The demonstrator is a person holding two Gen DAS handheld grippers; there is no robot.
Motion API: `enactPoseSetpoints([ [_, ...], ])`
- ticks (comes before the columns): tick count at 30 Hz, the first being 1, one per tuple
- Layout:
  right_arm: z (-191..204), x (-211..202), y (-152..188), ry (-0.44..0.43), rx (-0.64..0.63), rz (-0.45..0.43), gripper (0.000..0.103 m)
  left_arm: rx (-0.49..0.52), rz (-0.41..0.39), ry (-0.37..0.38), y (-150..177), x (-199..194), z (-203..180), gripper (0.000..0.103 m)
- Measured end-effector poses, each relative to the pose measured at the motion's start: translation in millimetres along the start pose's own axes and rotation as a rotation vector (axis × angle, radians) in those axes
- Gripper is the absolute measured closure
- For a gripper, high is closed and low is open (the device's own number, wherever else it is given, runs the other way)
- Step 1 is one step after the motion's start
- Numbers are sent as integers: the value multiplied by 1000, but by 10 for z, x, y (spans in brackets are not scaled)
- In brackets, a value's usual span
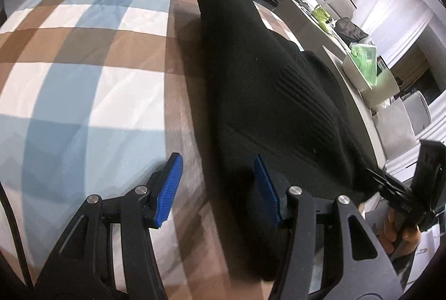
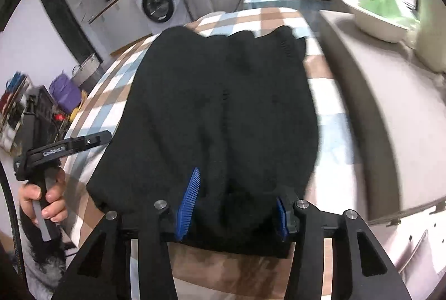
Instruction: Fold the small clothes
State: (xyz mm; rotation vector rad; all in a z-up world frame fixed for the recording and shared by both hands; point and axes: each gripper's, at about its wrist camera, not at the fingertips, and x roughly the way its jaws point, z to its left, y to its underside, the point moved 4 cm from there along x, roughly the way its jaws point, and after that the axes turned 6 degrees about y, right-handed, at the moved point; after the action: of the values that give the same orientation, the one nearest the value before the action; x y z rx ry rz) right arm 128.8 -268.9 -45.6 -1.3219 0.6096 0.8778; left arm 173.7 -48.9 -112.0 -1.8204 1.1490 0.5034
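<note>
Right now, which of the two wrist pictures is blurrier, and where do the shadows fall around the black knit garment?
Right wrist view: blurrier, with the white bowl and the right side of the checked cloth smeared. Left wrist view: mostly sharp, though the fisheye bends the checks; the black ribbed knit garment casts a dark shadow to its left onto the cloth, and the cloth near the lens is softly streaked.

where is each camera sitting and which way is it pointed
Left wrist: on the left gripper, angled down at the checked cloth and black garment's edge; right gripper at right.
Right wrist: on the right gripper, angled down over the garment; left gripper and hand at left.
Shared: garment, cloth.
</note>
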Motion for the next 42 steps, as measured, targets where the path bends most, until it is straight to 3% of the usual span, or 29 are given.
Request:
enactPoseSetpoints([
  [5,-338,-159,-69,27,120,-76,55,1,-14,11,-214,214,-54,53],
  [7,-409,-122,-109,67,145,-80,55,-5,-2,41,-249,298,-98,68],
  [8,-423,-104,-120,75,140,-74,55,1,5,38,-256,342,-124,71],
  [10,-464,14,-139,96,138,-46,55,40,-15,27,-269,373,-184,87],
  [12,-457,174,-168,96,135,-23,55,44,-26,23,-271,366,-201,91],
  [13,-467,244,-173,97,141,-16,61,37,-32,28,-273,355,-188,93],
  [16,-455,375,-187,58,172,-7,74,17,-40,44,-258,305,-130,95],
  [24,-68,531,-183,6,111,17,75,-24,-89,-1,-143,-46,170,96],
  [30,503,629,-139,-110,24,63,75,-68,-160,-120,6,-568,633,96],
  [35,774,662,-126,-183,-72,89,74,-82,-188,-170,-12,-768,826,95],
  [38,549,557,-314,-170,16,7,70,-48,-236,-215,-61,-933,866,91],
  [40,434,479,-485,-162,64,-58,58,-32,-266,-225,-106,-1018,861,70],
  [42,448,473,-646,-151,53,-82,58,-31,-284,-213,-171,-1076,861,52],
])
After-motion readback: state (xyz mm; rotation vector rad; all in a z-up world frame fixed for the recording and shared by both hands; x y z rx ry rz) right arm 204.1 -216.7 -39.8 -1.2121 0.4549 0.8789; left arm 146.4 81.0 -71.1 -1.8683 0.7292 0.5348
